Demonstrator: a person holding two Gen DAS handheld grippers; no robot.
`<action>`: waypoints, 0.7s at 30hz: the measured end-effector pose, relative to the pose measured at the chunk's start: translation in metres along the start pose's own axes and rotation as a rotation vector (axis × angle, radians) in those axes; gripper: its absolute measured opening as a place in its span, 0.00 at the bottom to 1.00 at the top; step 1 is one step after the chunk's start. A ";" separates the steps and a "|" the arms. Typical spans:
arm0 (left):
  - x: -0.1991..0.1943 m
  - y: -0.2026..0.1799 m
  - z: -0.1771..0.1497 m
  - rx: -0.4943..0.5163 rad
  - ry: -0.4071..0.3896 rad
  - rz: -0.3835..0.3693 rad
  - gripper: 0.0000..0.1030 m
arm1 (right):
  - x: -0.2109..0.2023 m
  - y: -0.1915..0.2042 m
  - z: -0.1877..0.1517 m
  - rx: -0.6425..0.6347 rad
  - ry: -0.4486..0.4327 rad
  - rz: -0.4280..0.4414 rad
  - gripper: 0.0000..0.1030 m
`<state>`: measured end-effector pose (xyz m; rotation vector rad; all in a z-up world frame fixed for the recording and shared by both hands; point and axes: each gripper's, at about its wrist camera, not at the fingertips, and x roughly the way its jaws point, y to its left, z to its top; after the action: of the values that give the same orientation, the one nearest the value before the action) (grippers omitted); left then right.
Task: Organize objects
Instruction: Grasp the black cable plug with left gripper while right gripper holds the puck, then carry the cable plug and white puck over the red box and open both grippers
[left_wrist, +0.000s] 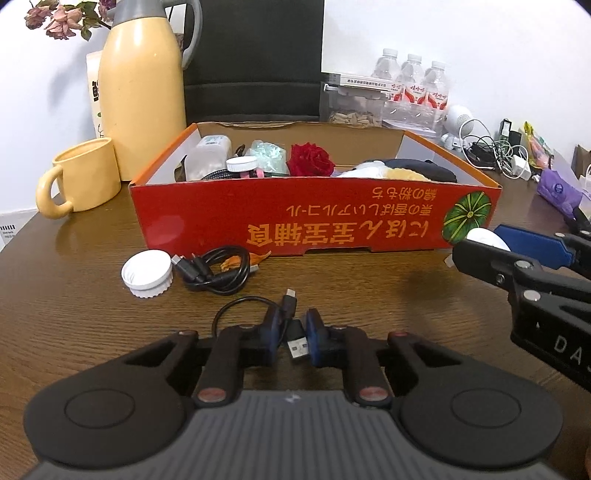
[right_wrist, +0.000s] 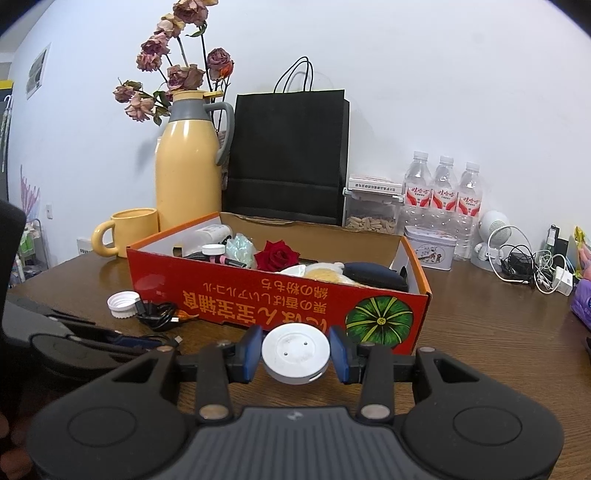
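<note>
The left gripper is seen clenched on a short black USB cable, the silver plug caught between the blue fingers and pointing back toward the camera, the cable's long axis running near to far, its thin loop trailing off to the left over the table. The right gripper is clamped on a round white puck-shaped device, held flat, a pad on each side of its rim.

Straight ahead of both, the red cardboard box is set with its long side across the view; its near wall stands between the fingers and the open top, so that wall has to be cleared before anything can be dropped in. The box is judged nearer to the right gripper, which hangs just in front of the pumpkin-printed corner. Inside, a red rose and jars crowd the left and middle; dark fabric fills the right end. Open room is scarce there.

On the table, near the box's front left, a white screw cap and a coiled black cable are left lying just beside each other.
</note>
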<state>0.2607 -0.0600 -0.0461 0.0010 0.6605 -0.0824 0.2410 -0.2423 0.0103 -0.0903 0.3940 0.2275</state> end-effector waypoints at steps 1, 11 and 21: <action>-0.001 0.000 0.000 0.000 -0.002 -0.001 0.16 | 0.000 0.000 0.000 0.000 -0.002 0.000 0.37; -0.022 0.001 0.000 0.006 -0.087 -0.017 0.16 | -0.004 -0.001 0.000 -0.002 -0.023 0.004 0.37; -0.051 0.004 0.021 -0.020 -0.204 -0.036 0.16 | -0.008 0.001 0.009 0.015 -0.066 0.026 0.37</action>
<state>0.2336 -0.0529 0.0013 -0.0381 0.4575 -0.1087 0.2365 -0.2417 0.0214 -0.0631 0.3313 0.2530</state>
